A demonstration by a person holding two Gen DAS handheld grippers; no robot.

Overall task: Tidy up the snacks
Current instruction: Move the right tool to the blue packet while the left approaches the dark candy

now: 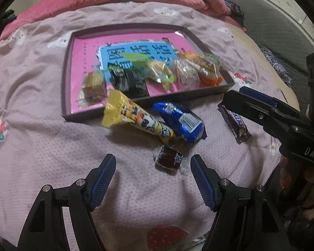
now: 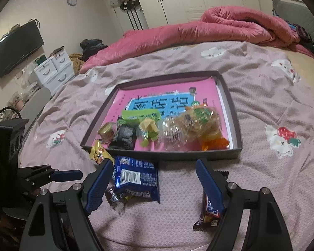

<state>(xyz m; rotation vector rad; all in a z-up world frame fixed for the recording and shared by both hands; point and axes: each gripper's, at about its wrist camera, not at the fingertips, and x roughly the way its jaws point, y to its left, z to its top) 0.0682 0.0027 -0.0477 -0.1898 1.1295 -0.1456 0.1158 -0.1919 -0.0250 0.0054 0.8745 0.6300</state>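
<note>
Your left gripper [image 1: 152, 163] hung over the pink bedspread [image 1: 41, 146] with its jaws wide and nothing between the pads; the small brown candy [image 1: 167, 160] lay just ahead, nearer the right finger. Beyond it sat the yellow cone-shaped packet [image 1: 134, 117] and the blue biscuit packet [image 1: 182, 121], both just outside the dark tray [image 1: 66, 83]. Your right gripper [image 2: 153, 167] also stood wide and empty. The blue biscuit packet [image 2: 136, 179] lay between its fingers, toward the left one, and the Snickers bar [image 2: 209, 213] lay partly hidden under the right finger. 5 wrapped snacks already lay in the tray [image 2: 234, 125].
</note>
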